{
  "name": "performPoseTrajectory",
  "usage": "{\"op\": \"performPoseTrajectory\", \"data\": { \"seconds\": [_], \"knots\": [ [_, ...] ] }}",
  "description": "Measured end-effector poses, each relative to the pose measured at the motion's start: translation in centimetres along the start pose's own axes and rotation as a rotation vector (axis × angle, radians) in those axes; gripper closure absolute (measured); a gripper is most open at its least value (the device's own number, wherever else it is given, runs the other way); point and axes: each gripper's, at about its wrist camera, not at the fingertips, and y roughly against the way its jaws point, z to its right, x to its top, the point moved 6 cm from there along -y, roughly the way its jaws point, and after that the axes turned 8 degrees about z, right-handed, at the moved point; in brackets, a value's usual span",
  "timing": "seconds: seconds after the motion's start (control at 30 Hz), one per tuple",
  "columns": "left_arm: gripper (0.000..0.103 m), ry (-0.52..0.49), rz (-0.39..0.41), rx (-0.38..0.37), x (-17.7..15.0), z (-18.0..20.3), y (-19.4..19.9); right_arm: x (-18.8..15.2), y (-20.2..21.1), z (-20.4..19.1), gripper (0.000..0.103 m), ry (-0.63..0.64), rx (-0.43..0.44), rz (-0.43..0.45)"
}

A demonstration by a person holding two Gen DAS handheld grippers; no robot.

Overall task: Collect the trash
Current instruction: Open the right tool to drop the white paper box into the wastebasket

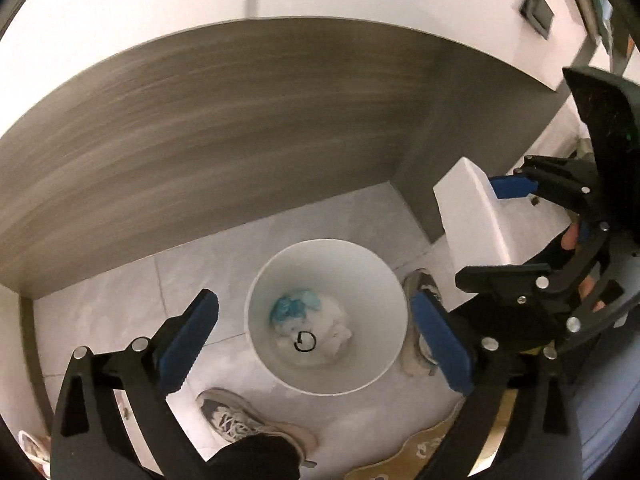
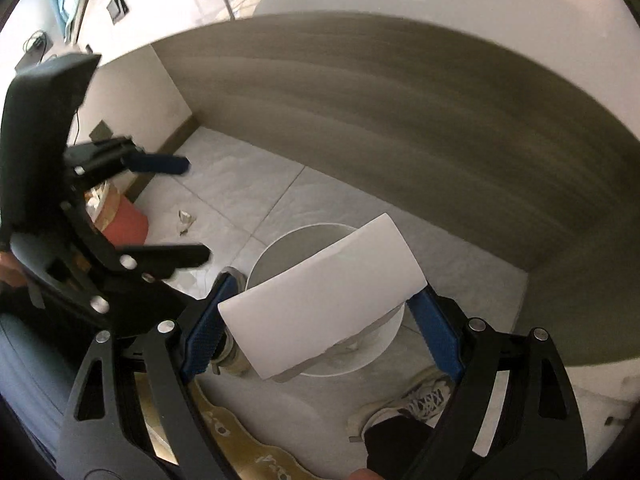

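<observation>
Only the right wrist view shows crumpled paper (image 2: 186,221) on the floor.

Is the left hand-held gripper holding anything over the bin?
No: the left hand-held gripper hangs open and empty above the white bin.

Floor (image 1: 192,280): pale grey tiles, thin grout lines, running under dark wood-grain panel. White bin (image 1: 326,276) stands on floor, upright, mouth open, just below panel. Two sneakers planted on tiles: one (image 1: 240,420) just in front of bin, other (image 1: 420,312) hard against bin's side. Tan mat (image 2: 248,444) with wavy edge lies near sneakers. Crumpled scrap (image 2: 186,221) lies loose on tile, well apart from bin. Red container (image 2: 126,224) sits on floor near wall.
</observation>
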Motion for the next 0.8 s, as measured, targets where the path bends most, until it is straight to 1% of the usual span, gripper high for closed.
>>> {"op": "performPoseTrajectory", "data": {
  "seconds": [0.2,0.23,0.27,0.3,0.37,0.43,0.47,0.63,0.8],
  "knots": [
    [0.006,0.067,0.015,0.035,-1.1,-2.8,1.7,0.3,-1.9,-1.5,0.021,0.03,0.025,-0.039],
    [0.006,0.075,0.017,0.04,-0.8,-3.1,1.5,-0.2,-2.2,-2.0,0.018,0.037,0.029,-0.05],
    [0.006,0.085,0.019,0.045,-0.9,-3.4,1.8,-0.3,-2.7,-2.2,0.009,0.046,0.028,-0.069],
    [0.006,0.095,0.023,0.051,-0.9,-3.7,2.2,-0.4,-3.0,-2.3,0.004,0.052,0.021,-0.077],
    [0.006,0.105,0.032,0.062,-0.9,-3.8,2.9,-0.7,-3.2,-2.5,0.005,0.06,0.0,-0.107],
    [0.006,0.111,0.045,0.073,-0.6,-4.2,3.6,-1.0,-2.7,-2.8,0.005,0.063,-0.014,-0.109],
    [0.006,0.113,0.053,0.074,-0.6,-4.6,4.4,-0.9,-2.1,-3.0,0.005,0.059,-0.019,-0.098],
    [0.006,0.104,0.099,0.085,0.3,-3.9,7.2,-0.3,1.8,-3.5,0.005,0.041,-0.041,-0.032],
    [0.006,0.094,0.154,0.09,1.3,-2.8,10.9,0.6,8.5,-5.0,0.005,0.06,-0.066,0.08]
  ]
}}
